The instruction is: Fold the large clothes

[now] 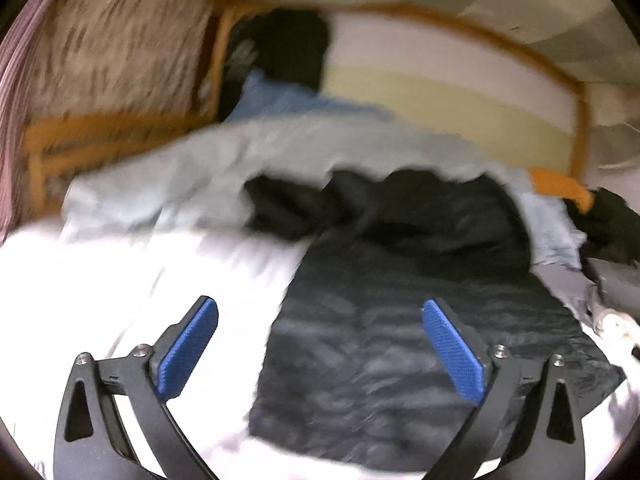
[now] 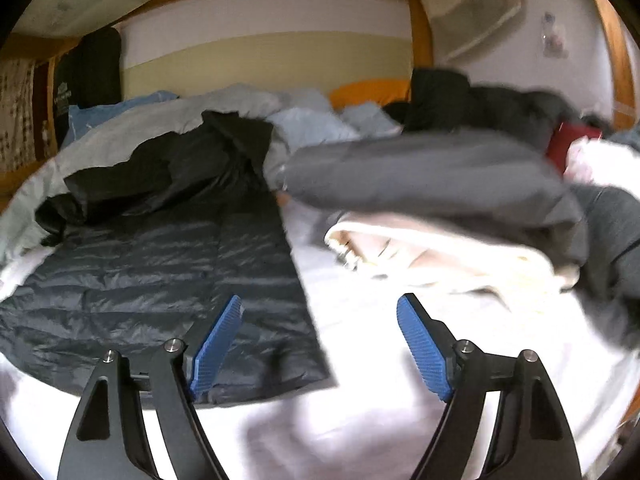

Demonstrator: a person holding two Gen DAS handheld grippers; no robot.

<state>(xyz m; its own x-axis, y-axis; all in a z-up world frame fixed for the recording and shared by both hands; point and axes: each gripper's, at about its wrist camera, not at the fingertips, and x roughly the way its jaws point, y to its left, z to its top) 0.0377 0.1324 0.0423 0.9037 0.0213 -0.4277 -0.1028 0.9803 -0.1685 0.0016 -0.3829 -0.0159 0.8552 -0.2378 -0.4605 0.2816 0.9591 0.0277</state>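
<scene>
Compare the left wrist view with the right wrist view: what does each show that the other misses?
Left wrist only: a brown patterned hanging at upper left, and the left hand-held gripper, open over the jacket's near end.

Right wrist only: a grey garment piled over a cream one, a red item, and the right hand-held gripper, open above the jacket's edge.

Both: the dark quilted jacket spread on the white sheet, a pale blue duvet, an orange item, and the wooden bed frame.
</scene>
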